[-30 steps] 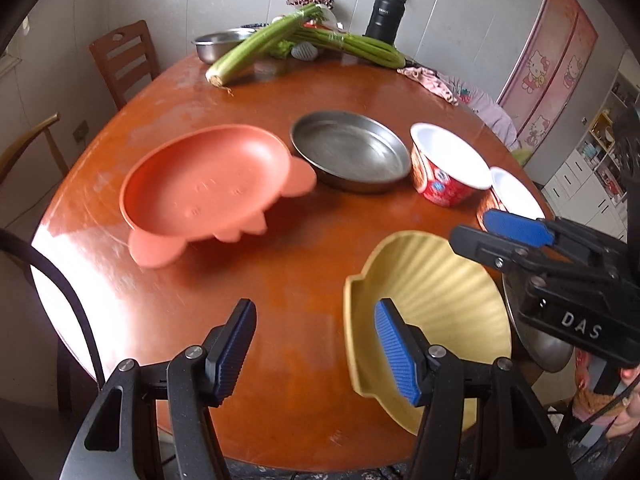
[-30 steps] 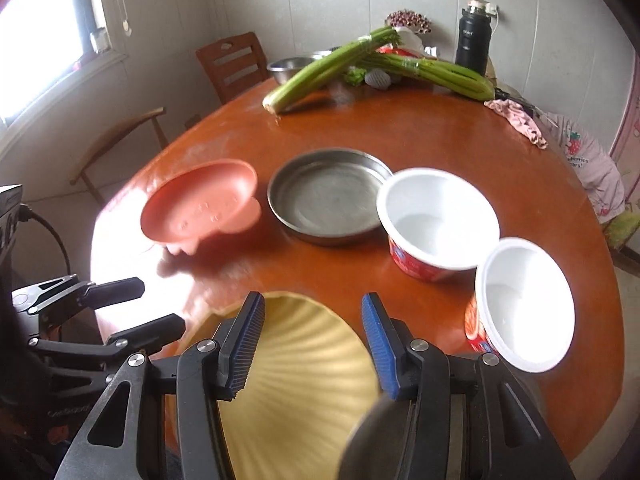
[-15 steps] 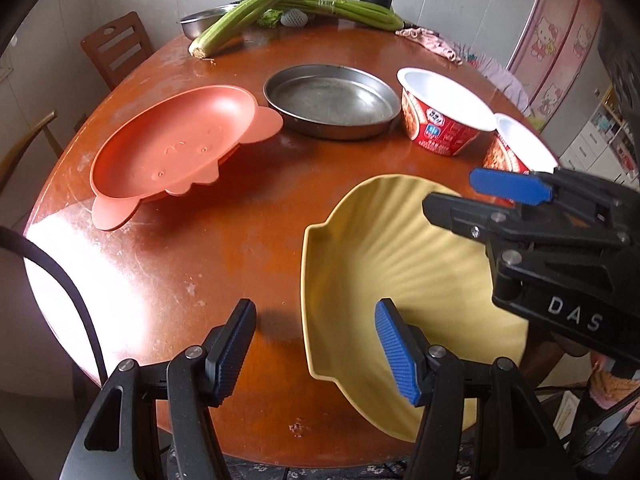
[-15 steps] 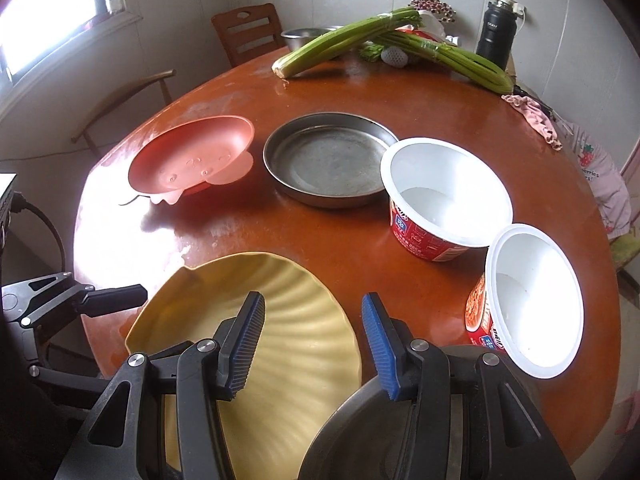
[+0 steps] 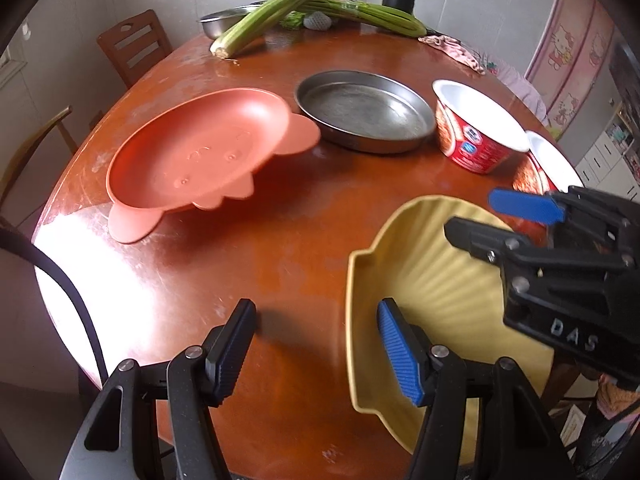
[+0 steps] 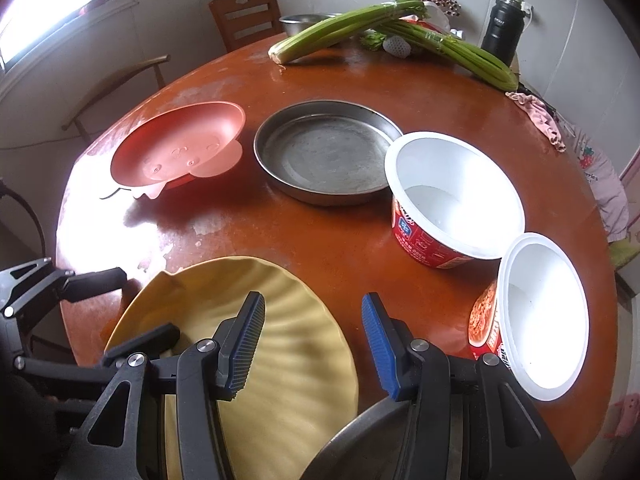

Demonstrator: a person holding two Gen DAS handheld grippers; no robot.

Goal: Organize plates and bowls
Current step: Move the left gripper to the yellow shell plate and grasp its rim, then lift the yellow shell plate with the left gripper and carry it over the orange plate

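On the round wooden table (image 5: 280,240) I count three plates and two paper bowls, plus a grey rim (image 6: 352,436) at the very bottom of my right view that I cannot identify. The steel pan (image 5: 366,110) serves as my landmark: the orange plate (image 5: 196,156) sits just left of it, its ear-shaped tab touching or overlapping the pan's rim; the first red-and-white bowl (image 5: 476,136) stands just right of the pan, and the second bowl (image 6: 536,316) is beyond that one, nearer the table edge. The yellow plate (image 5: 436,292) lies well in front of the pan, at the near edge of the table. It is shell-shaped, with ribs fanning across it and a scalloped raised rim. My left gripper (image 5: 316,344) is spread wide and holds nothing, one pad over bare wood, the other over the yellow plate's left rim. My right gripper (image 6: 310,344) is likewise spread and empty, hanging above the plate's right side. Behind the pan lie two celery bundles (image 6: 348,28), one steel bowl (image 5: 224,20) and one black flask (image 6: 502,28).
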